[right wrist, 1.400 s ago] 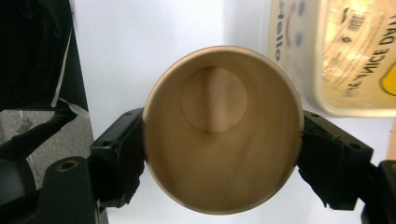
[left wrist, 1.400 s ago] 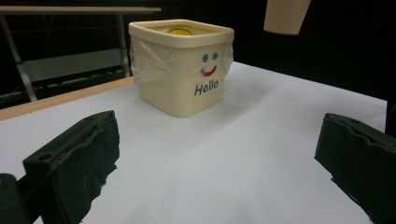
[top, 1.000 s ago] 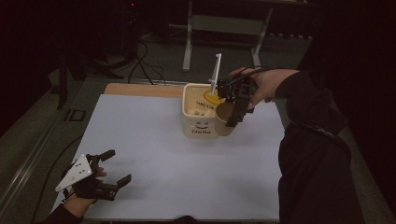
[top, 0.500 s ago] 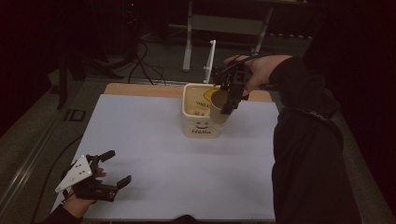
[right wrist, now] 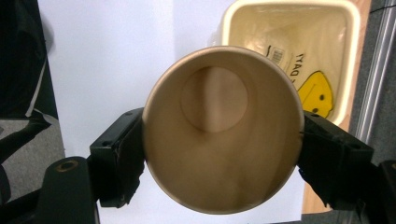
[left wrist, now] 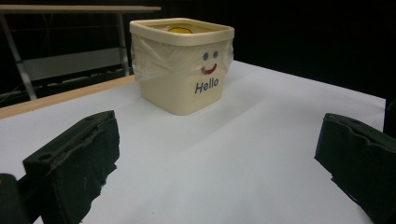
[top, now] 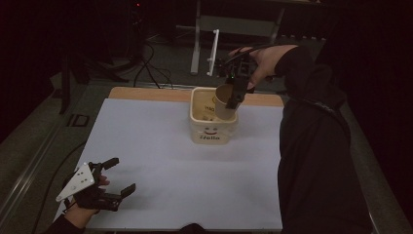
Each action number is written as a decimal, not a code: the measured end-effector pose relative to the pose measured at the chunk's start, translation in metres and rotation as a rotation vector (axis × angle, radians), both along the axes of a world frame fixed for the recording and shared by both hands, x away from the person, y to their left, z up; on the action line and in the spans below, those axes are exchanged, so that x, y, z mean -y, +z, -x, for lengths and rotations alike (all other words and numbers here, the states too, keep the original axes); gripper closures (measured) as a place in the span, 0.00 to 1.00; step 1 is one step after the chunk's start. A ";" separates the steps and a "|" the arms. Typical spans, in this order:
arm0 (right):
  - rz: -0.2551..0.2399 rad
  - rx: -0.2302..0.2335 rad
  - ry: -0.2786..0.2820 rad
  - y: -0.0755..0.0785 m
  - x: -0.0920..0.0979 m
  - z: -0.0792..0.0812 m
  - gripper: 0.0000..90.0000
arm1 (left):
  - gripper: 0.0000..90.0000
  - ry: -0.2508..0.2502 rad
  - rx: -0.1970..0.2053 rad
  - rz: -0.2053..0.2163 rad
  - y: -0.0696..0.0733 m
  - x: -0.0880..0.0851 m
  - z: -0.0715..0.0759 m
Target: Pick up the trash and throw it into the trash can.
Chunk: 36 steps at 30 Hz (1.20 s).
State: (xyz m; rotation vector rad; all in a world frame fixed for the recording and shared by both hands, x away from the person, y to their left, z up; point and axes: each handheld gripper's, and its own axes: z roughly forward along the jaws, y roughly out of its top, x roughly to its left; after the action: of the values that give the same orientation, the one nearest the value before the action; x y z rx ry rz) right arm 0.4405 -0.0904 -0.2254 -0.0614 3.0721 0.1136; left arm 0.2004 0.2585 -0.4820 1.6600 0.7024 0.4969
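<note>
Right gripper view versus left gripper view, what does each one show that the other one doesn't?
Right gripper view alone: the right gripper clamped on a brown paper cup, seen down its empty inside, and a plastic liner with a yellow piece inside the bin. Left gripper view alone: the left gripper with jaws wide apart and the bin's smiley face and "Hello". Shared: the cream bin and the white table.

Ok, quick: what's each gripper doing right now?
Left gripper: open, holding nothing.
Right gripper: shut on the brown paper cup, above the cream square tub.

Only the bin [top: 210,130] stands mid-table; white tabletop [top: 160,161] around lies open.
</note>
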 end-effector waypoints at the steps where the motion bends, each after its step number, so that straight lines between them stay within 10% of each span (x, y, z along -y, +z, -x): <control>1: -0.002 0.006 0.007 0.001 -0.001 -0.001 0.25 | 0.01 0.000 0.001 0.000 0.000 0.000 0.000; 20: 0.033 0.025 0.026 0.010 -0.023 -0.029 0.25 | 0.01 -0.004 -0.012 -0.004 -0.001 -0.001 0.002; 36: -0.036 0.035 0.031 0.003 -0.022 -0.045 0.25 | 0.01 0.000 -0.006 -0.012 0.000 -0.002 0.006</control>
State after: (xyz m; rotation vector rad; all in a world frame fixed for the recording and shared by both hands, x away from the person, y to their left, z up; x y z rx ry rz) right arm 0.4858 -0.0680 -0.2222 -0.1073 3.0337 0.1674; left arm 0.1948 0.2608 -0.4823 1.6729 0.7048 0.4974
